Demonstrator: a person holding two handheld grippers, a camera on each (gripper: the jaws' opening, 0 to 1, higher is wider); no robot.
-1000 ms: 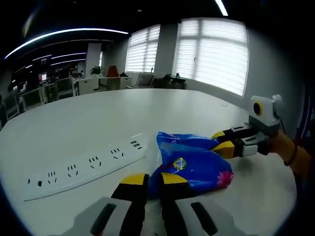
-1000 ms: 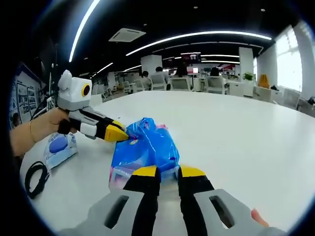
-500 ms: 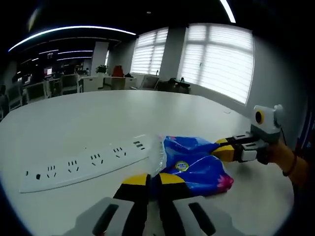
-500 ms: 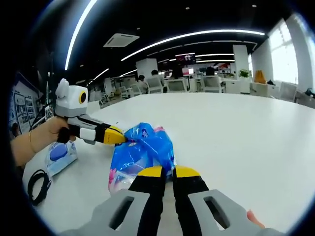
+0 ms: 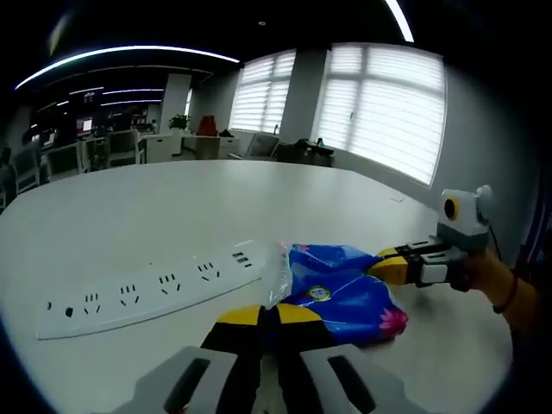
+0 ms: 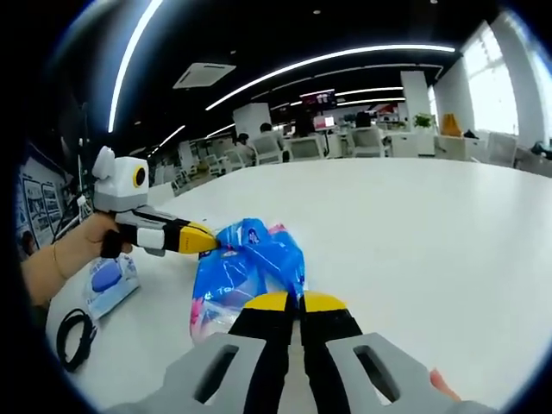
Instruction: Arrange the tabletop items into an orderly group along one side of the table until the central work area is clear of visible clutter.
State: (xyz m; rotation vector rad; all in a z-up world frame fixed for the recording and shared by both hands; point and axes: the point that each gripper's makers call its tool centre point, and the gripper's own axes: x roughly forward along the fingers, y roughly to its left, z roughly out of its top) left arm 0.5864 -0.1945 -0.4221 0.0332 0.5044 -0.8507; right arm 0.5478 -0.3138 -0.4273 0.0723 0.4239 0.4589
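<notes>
Left gripper view: left gripper [image 5: 274, 316] pinches one end of the blue bag [image 5: 341, 289] on the table [image 5: 155, 216]; right gripper [image 6: 293, 304] clamps the other. Bag looks light, soft, crinkly; best held by bunched edges

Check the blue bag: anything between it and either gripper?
Nothing visible. Both grippers are already at the blue bag: the left gripper is shut on its near edge, and the right gripper is shut on the opposite end. The white power strip lies beside it.
</notes>
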